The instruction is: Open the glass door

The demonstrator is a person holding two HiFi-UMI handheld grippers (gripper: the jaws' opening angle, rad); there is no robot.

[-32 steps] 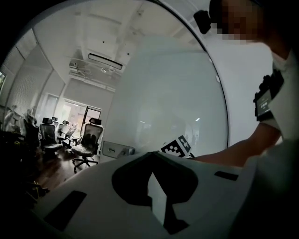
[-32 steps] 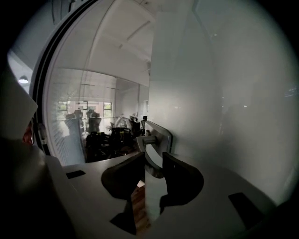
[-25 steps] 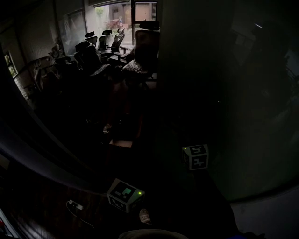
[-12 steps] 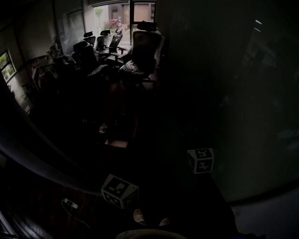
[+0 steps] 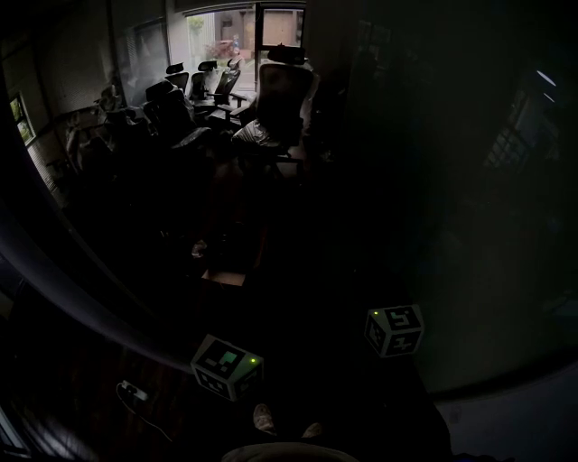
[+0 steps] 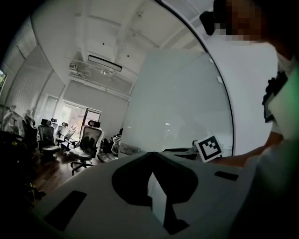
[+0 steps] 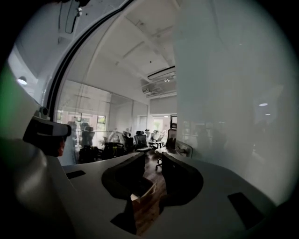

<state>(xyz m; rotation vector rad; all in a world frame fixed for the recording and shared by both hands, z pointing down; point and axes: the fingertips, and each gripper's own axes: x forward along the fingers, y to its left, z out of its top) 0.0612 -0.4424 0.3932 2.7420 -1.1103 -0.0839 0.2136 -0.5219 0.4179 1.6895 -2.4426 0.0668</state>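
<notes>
The glass door (image 5: 470,207) is a tall frosted pane filling the right of the dark head view; it also shows in the right gripper view (image 7: 233,93) and the left gripper view (image 6: 177,102). No handle can be made out. My right gripper (image 7: 153,161) is open with nothing between its jaws, close beside the pane, and its marker cube (image 5: 395,330) sits by the pane's left edge. My left gripper (image 6: 150,156) has its jaw tips meeting, with nothing held, and its cube (image 5: 226,365) is lower left. The right cube (image 6: 209,147) shows in the left gripper view.
Several office chairs (image 5: 271,99) stand behind, toward a bright window (image 5: 244,27). A cardboard box (image 5: 226,275) lies on the wood floor ahead. A power strip (image 5: 131,391) lies at lower left. The person's shoe (image 5: 264,418) shows at the bottom.
In the head view the right gripper's cube has shifted right and lower, alongside the pane. The left cube has hardly moved. The jaws look unchanged.
</notes>
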